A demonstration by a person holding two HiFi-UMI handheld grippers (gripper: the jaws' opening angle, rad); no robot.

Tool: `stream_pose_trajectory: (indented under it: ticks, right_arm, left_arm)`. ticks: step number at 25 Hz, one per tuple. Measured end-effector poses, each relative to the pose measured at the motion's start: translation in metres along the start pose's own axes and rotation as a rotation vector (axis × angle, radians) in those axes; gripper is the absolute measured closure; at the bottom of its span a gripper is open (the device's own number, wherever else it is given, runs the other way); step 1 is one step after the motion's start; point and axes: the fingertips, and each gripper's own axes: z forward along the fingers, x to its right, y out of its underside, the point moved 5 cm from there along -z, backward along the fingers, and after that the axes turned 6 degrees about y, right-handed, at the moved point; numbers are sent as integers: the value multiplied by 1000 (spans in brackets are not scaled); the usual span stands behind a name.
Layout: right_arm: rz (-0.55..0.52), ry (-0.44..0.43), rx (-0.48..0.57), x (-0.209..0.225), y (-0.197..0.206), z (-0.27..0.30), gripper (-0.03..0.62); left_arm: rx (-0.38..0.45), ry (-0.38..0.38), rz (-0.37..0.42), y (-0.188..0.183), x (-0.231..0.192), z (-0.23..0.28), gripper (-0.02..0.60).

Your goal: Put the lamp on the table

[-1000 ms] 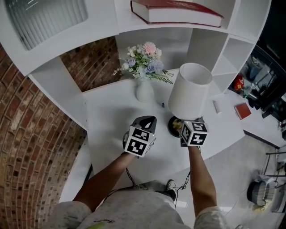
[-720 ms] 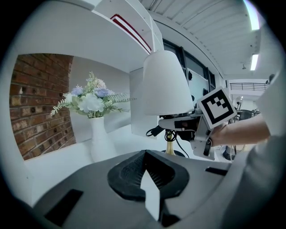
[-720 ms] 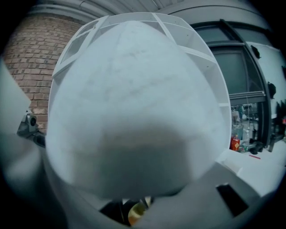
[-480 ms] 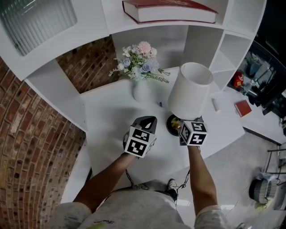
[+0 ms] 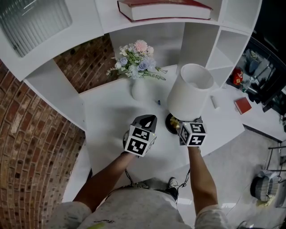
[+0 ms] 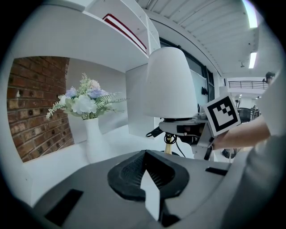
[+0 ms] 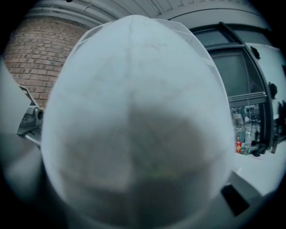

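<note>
The lamp (image 5: 190, 91) has a white shade and a dark round base that rests on the white table (image 5: 111, 116). My right gripper (image 5: 181, 121) reaches in under the shade. In the left gripper view its jaws clasp the lamp (image 6: 172, 82) at the neck just below the shade, above the thin golden stem (image 6: 169, 139). The right gripper view is filled by the shade (image 7: 134, 112), which hides the jaws. My left gripper (image 5: 147, 120) hovers left of the lamp, shut and empty (image 6: 149, 179).
A white vase of flowers (image 5: 139, 89) stands behind the left gripper. Shelves rise above the table, with a red book (image 5: 165, 9) on one. A small white object (image 5: 214, 103) and a red one (image 5: 242, 105) lie at the right. A brick wall (image 5: 35, 147) is at the left.
The head view has drifted a little; both grippers and the lamp stay where they were.
</note>
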Motion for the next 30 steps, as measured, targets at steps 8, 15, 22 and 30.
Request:
stream_pose_trajectory:
  ticks: [8, 15, 22, 30]
  right_arm:
    - [30, 10, -14, 0, 7, -3, 450]
    - [30, 35, -39, -1, 8, -3, 439]
    - [15, 45, -68, -1, 11, -13, 398]
    - [7, 60, -94, -1, 16, -31, 396]
  left_arm:
    - [-12, 1, 5, 6, 4, -5, 586]
    - [-12, 5, 1, 7, 7, -10, 586]
    - [-4, 14, 2, 9, 12, -9, 586]
    - [-9, 41, 2, 12, 25, -7, 586]
